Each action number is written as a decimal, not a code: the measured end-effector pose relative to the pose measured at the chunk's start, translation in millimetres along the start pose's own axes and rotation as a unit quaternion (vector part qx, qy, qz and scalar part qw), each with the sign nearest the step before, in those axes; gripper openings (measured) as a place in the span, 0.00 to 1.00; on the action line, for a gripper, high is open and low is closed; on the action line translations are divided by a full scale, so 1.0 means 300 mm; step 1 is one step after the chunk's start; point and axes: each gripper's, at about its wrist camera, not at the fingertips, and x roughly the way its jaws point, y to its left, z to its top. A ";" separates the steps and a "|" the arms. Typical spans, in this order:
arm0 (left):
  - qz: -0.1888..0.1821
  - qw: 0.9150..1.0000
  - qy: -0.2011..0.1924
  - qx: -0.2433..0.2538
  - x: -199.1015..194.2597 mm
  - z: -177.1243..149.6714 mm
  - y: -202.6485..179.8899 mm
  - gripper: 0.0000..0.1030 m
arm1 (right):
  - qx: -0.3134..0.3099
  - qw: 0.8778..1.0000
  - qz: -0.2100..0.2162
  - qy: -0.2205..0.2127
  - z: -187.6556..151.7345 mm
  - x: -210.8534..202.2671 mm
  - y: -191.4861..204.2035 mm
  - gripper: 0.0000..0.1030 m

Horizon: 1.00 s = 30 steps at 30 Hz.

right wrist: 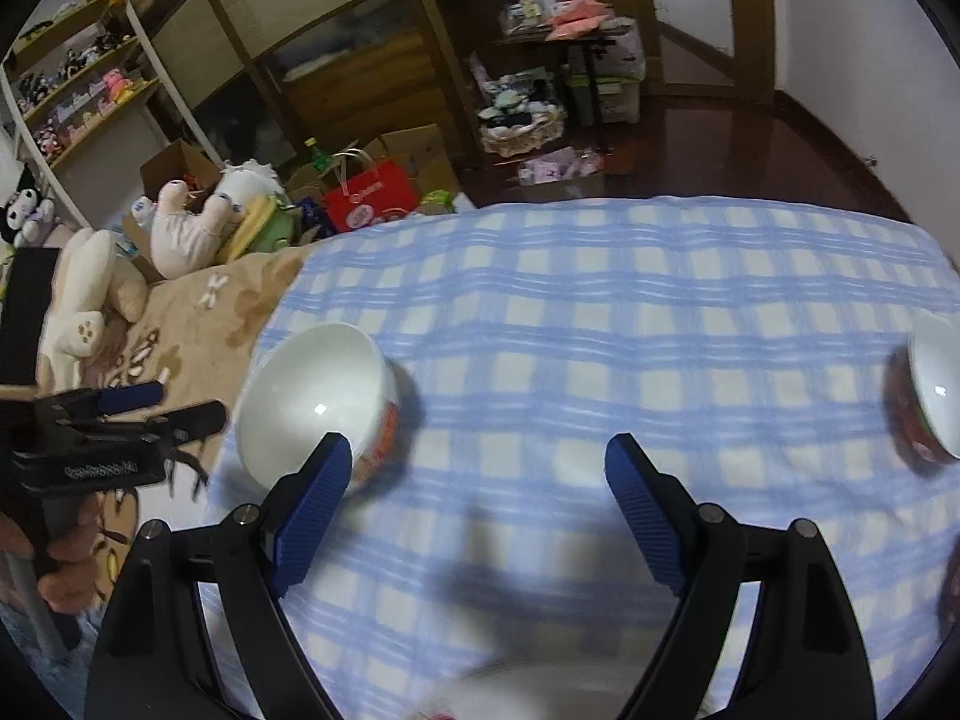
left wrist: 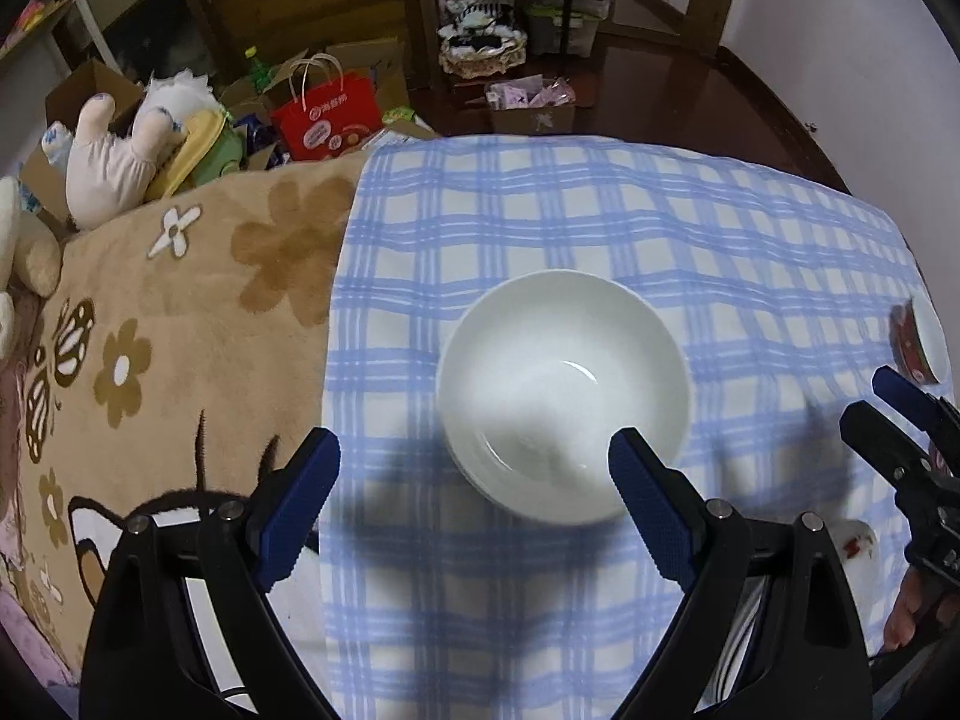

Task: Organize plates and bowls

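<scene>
A white bowl (left wrist: 564,384) stands on the blue checked cloth (left wrist: 600,210), just beyond my left gripper (left wrist: 474,441). That gripper is open, and its right fingertip (left wrist: 630,456) overlaps the bowl's near rim. In the right wrist view the same bowl (right wrist: 318,402) shows a red-orange pattern outside, with the left gripper (right wrist: 192,405) beside it. My right gripper (right wrist: 477,450) is open over bare cloth with nothing between its fingers. A second red-patterned bowl (right wrist: 933,396) sits at the far right. The right gripper (left wrist: 867,396) shows at the left wrist view's right edge, near that bowl (left wrist: 915,342).
A brown flowered blanket (left wrist: 180,300) covers the surface left of the cloth. Plush toys (left wrist: 114,162), a red paper bag (left wrist: 330,114) and cardboard boxes lie beyond its far edge. A blurred white dish (right wrist: 510,690) shows at the bottom of the right wrist view. A hand (right wrist: 66,570) holds the left gripper.
</scene>
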 end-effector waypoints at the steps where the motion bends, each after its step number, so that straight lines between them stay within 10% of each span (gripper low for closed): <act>1: -0.003 1.000 0.005 -0.006 0.021 0.007 0.012 0.87 | 0.000 1.000 0.002 0.003 0.007 0.018 0.015 0.88; 12: -0.007 0.998 0.050 -0.034 0.208 0.030 0.083 0.83 | -0.013 0.998 0.006 0.062 0.044 0.242 0.122 0.87; 23: -0.081 0.988 0.084 -0.098 0.289 0.006 0.129 0.14 | 0.001 0.991 0.043 0.125 0.002 0.366 0.136 0.17; 30: -0.076 0.990 0.080 -0.084 0.243 -0.016 0.079 0.09 | -0.005 0.993 0.023 0.117 -0.017 0.323 0.153 0.12</act>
